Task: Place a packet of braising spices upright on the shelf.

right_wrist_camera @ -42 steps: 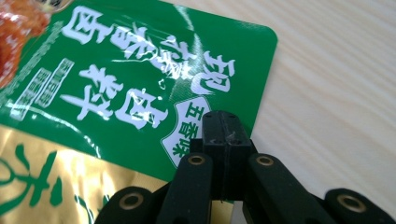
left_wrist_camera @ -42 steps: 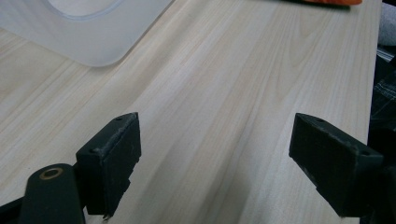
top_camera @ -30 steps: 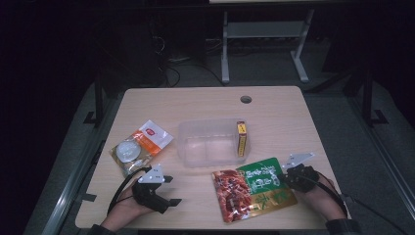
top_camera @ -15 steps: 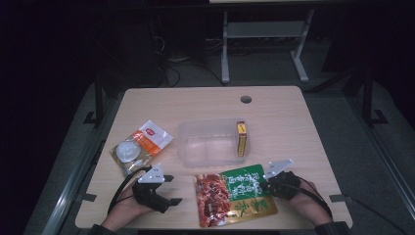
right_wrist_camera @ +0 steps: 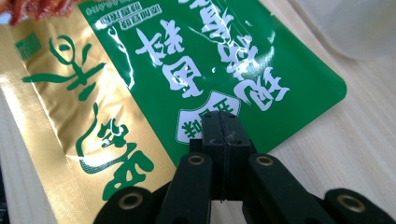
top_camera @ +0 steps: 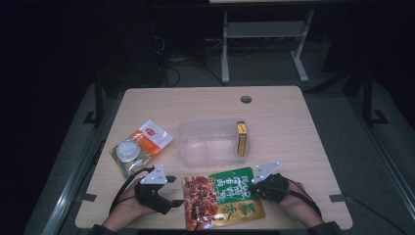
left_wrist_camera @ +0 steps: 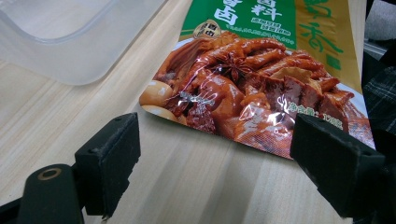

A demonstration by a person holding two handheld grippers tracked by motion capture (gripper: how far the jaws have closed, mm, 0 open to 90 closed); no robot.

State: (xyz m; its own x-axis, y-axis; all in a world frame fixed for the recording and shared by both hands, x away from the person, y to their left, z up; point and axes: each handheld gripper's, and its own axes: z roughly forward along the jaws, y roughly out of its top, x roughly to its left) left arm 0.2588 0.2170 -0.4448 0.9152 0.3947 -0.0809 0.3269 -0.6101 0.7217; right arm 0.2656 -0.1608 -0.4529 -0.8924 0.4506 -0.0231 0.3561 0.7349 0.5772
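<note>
The glossy, crinkled foil food pouch (left_wrist_camera: 261,88) lies on the matt, pale wood-grain desk (top_camera: 284,132) beside a clear, smooth plastic container (top_camera: 210,142), while the left gripper (left_wrist_camera: 224,158) carries rough, matt black foam-like pads (left_wrist_camera: 112,154).

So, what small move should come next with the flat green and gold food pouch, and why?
Probably close the open left gripper on the flat green and gold food pouch: its near edge lies between the wide black pads, while the shut right gripper pinches the green end.
</note>
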